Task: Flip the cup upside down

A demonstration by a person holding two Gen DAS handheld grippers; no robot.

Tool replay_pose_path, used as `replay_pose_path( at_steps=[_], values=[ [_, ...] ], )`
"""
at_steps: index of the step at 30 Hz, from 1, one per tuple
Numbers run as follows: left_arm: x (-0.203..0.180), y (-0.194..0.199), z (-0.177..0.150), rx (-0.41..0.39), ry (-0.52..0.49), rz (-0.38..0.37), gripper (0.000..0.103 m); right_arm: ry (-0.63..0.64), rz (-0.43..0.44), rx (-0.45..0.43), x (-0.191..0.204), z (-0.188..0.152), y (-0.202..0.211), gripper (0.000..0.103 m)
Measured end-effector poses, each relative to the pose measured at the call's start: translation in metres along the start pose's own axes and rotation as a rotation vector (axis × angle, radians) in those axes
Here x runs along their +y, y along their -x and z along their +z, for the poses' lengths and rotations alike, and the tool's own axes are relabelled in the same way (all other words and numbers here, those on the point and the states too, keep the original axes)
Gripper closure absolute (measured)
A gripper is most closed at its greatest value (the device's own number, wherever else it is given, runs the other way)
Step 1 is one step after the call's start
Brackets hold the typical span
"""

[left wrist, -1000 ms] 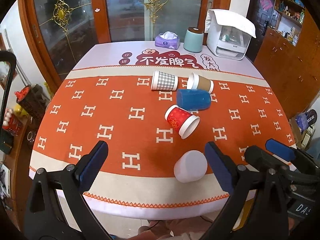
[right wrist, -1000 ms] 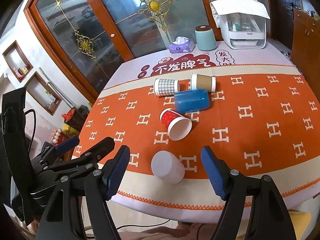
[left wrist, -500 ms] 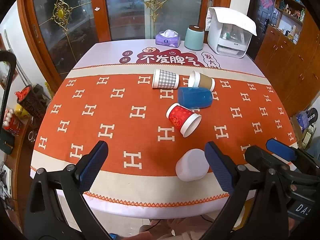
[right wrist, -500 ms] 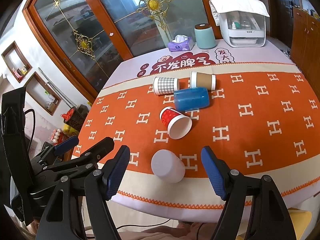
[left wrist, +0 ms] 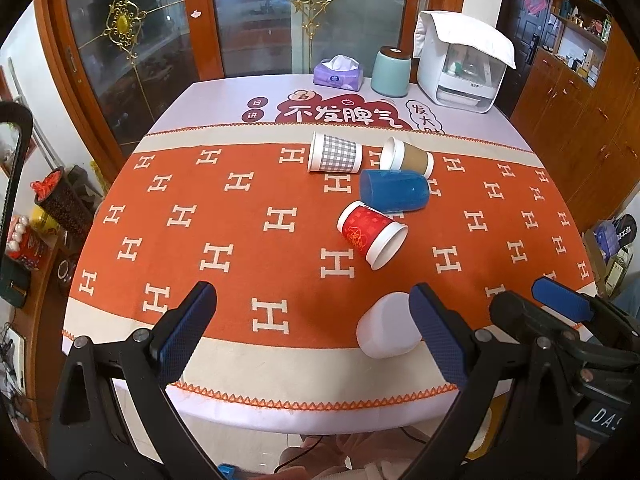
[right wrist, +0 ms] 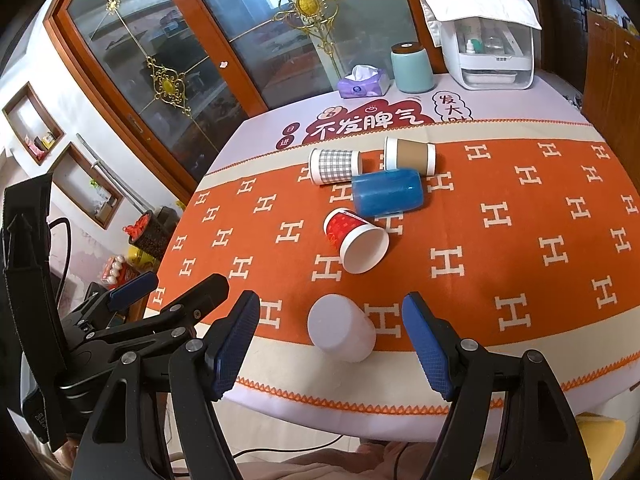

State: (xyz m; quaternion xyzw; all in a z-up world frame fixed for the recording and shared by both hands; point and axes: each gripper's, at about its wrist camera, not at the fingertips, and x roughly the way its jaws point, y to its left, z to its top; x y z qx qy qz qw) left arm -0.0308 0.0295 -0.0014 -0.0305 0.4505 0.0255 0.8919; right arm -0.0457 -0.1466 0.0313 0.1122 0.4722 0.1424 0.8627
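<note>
A white cup (left wrist: 387, 332) lies on its side near the table's front edge, its closed bottom toward me; it also shows in the right wrist view (right wrist: 341, 332). Beyond it lie a red cup (left wrist: 371, 234), a blue cup (left wrist: 394, 191), a checked cup (left wrist: 335, 153) and a brown cup (left wrist: 407, 158), all on their sides. My left gripper (left wrist: 312, 332) is open and empty, left of the white cup. My right gripper (right wrist: 330, 344) is open and empty, with the white cup between its fingers' line of sight, a little ahead.
The orange patterned tablecloth (left wrist: 224, 216) covers the table. At the back stand a tissue box (left wrist: 338, 73), a teal canister (left wrist: 391, 71) and a white appliance (left wrist: 464, 68). Wooden cabinets (left wrist: 576, 92) are at the right, glass doors behind.
Both views have shifted very slightly; the cups lie as before and both grippers stay open.
</note>
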Motion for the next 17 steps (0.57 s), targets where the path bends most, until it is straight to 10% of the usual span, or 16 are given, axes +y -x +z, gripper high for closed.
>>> replay_pose_path(
  at_steps=[17],
  values=[
    [0.008, 0.002, -0.002, 0.022, -0.020, 0.004, 0.007, -0.031, 0.008, 0.009, 0.010, -0.009, -0.008, 0.028]
  ],
)
